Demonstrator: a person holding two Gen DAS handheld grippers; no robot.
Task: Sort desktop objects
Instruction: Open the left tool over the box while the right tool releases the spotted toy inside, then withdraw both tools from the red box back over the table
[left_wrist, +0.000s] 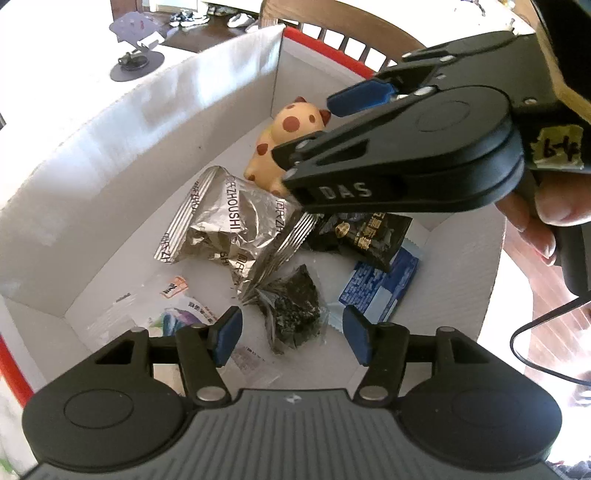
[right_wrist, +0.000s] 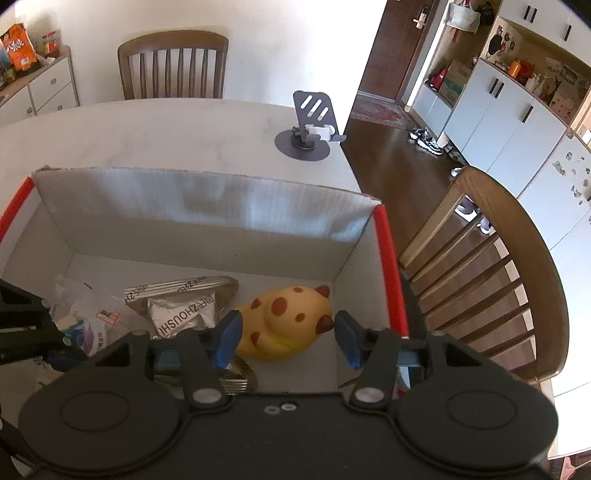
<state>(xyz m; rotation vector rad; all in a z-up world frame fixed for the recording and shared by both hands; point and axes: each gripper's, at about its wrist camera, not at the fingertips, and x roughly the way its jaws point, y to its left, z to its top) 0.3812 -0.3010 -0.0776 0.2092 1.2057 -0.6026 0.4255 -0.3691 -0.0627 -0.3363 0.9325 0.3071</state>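
A white cardboard box (left_wrist: 122, 122) with red edges holds the sorted items. A yellow spotted toy animal (left_wrist: 284, 136) lies at its far corner and shows in the right wrist view (right_wrist: 284, 317). My right gripper (right_wrist: 286, 338) is open, its blue pads on either side of the toy just above it; it also shows in the left wrist view (left_wrist: 314, 125). A silver snack packet (left_wrist: 236, 225), a black packet (left_wrist: 364, 232), a blue packet (left_wrist: 380, 288) and a dark clear bag (left_wrist: 293, 306) lie in the box. My left gripper (left_wrist: 291, 334) is open and empty over the dark bag.
A clear printed plastic bag (left_wrist: 177, 310) lies at the box's near left. A phone stand (right_wrist: 314, 122) stands on the white table (right_wrist: 147, 136) beyond the box. Wooden chairs (right_wrist: 491, 277) stand at the table's right and far sides.
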